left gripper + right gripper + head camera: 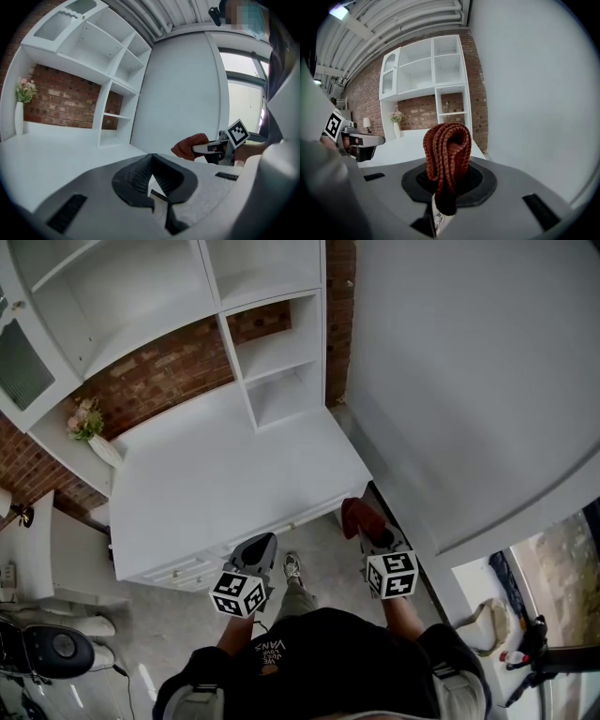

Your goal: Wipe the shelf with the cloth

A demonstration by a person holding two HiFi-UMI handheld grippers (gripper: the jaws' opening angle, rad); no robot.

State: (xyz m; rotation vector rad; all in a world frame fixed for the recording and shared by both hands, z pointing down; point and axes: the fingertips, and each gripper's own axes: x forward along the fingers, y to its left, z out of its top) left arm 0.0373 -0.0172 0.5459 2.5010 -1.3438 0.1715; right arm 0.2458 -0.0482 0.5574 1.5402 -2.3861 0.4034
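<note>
The left gripper is nearest, low in front of the person. Its fingers are drawn together with nothing between them. Just beside it, the right gripper is clamped on the cloth, a rust-red knitted piece folded into a thick wad that stands up out of its fingers. In the head view both grippers hang over the floor, short of the front edge of the white tabletop, and the cloth touches no surface.

Beyond that edge the tabletop runs back bare to the brick wall. A vase of flowers stands at its far left corner. The white shelf unit rises from the back right of the tabletop, its open compartments stacked beside a tall white panel.

This looks like the approach step, with the cloth in hand and the wiping not yet begun. The next move calls for carrying the right gripper forward over the tabletop and up to a shelf board. The wad then has to be pressed flat against the board so it can sweep along it. Which board is meant cannot be told from here, though the lowest compartments look the easiest to reach.
</note>
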